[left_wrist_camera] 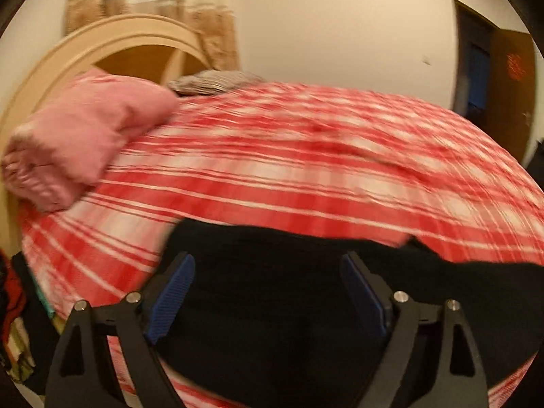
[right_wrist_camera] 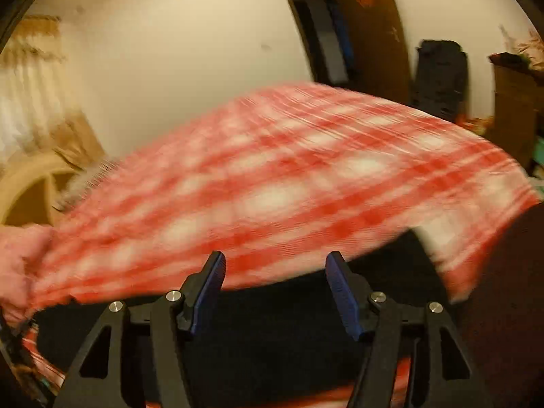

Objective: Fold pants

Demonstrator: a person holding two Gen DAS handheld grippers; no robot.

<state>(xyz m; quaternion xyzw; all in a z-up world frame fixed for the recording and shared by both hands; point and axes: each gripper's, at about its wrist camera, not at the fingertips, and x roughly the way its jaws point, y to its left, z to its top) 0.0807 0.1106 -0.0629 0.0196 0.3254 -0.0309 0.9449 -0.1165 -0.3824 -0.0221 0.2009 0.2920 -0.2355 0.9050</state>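
Both of your claws hang low over a bed (left_wrist_camera: 306, 170) covered in a red-and-white checked sheet, and both views are smeared by motion blur. Your left claw (left_wrist_camera: 268, 289) has its blue pads (left_wrist_camera: 171, 297) spread wide apart with nothing pinched between them. The black pants (left_wrist_camera: 289, 306) lie on the sheet right under and ahead of it, filling the lower middle of the left wrist view and running off toward the right edge. Whether the pads touch the cloth, you cannot tell.

Your right claw (right_wrist_camera: 275, 289) is also spread apart, gripping nothing. In its view the pants (right_wrist_camera: 272, 323) lie as a dark band across the near part of the bed (right_wrist_camera: 289, 176), beneath the claw, with more dark cloth at the far right.

At the head of the bed, on the left, a pink pillow (left_wrist_camera: 78, 136) leans against the curved wooden headboard (left_wrist_camera: 102, 39). Just beside it a grey folded cloth (left_wrist_camera: 210, 81) rests near the wall. A dark doorway (left_wrist_camera: 476, 64) stands at the far right.
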